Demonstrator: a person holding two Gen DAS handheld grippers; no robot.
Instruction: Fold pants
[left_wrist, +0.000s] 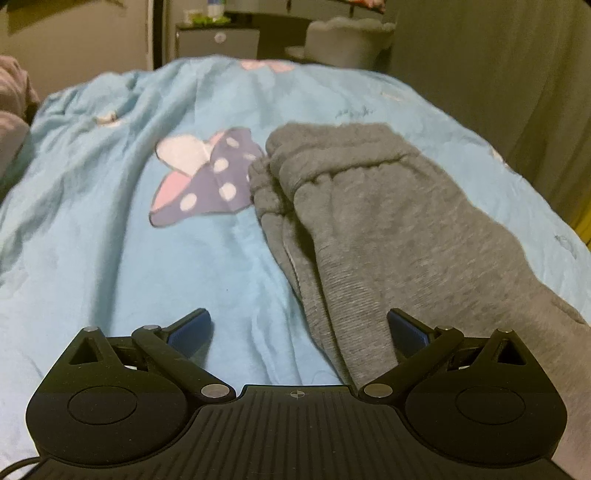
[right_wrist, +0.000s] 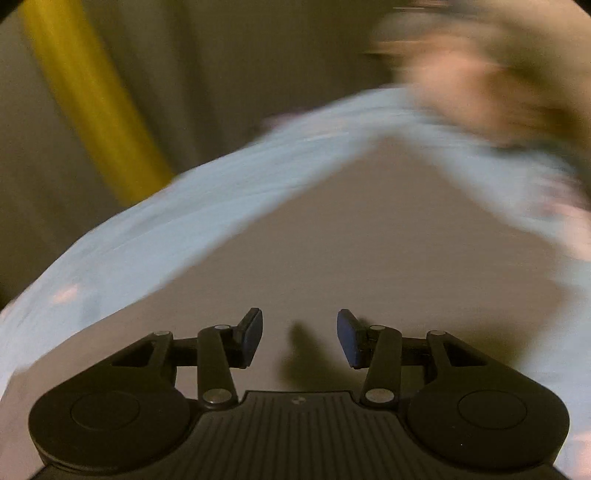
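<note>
Grey sweatpants (left_wrist: 388, 229) lie folded lengthwise on a light blue bed cover (left_wrist: 110, 240), their gathered waistband (left_wrist: 295, 166) at the far end. My left gripper (left_wrist: 299, 332) is open and empty, low over the cover, with its right finger over the pants' near edge. In the blurred right wrist view the grey pants (right_wrist: 332, 240) fill the middle. My right gripper (right_wrist: 300, 338) is open and empty just above them, its shadow on the cloth.
The cover has a polka-dot bow print (left_wrist: 207, 177). A dark cabinet (left_wrist: 218, 40) and a grey chair (left_wrist: 347, 37) stand beyond the bed. A yellow strip (right_wrist: 88, 99) and drab curtain lie past the bed edge. A blurred brownish shape (right_wrist: 480, 81) is top right.
</note>
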